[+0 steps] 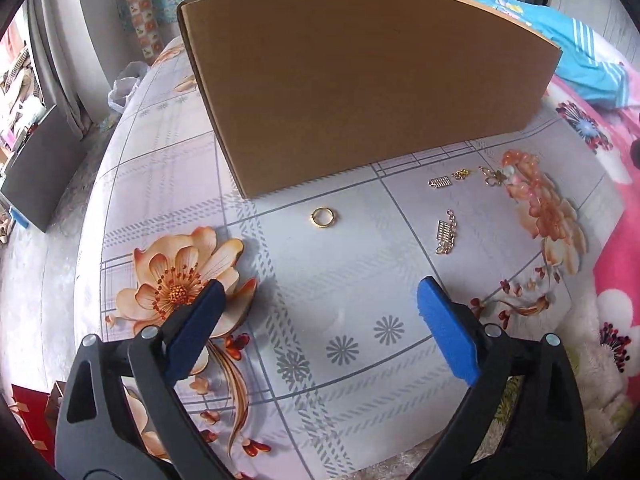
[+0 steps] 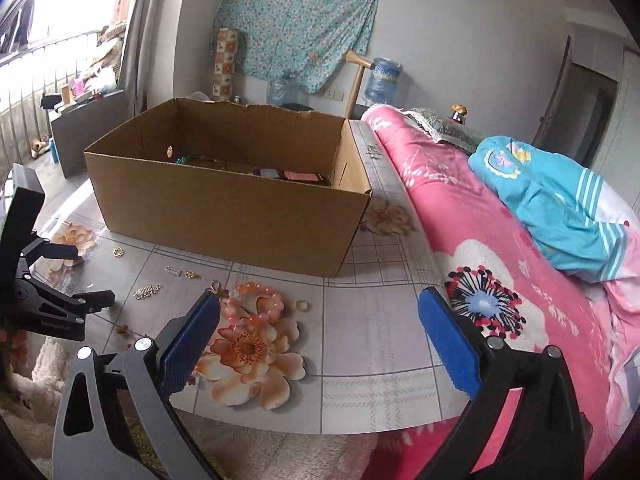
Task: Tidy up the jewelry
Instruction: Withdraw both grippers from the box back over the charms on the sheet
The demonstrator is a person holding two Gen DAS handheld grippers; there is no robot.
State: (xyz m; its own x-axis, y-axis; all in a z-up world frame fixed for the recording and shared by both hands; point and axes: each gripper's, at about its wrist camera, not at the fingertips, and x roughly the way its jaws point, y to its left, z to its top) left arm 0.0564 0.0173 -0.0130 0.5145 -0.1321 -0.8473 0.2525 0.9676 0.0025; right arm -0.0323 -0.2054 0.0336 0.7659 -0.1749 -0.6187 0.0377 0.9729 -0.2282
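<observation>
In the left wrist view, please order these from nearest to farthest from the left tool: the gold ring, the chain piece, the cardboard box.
Seen from the open left tool:
1. Chain piece, ahead on the right, and gold ring, ahead near the centre: too close to call.
2. Cardboard box, behind both, at the back of the table.

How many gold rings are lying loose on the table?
2. The first ring lies by the cardboard box's left front corner; the second ring sits right of the pink bead bracelet. More may be hidden inside the box.
</observation>
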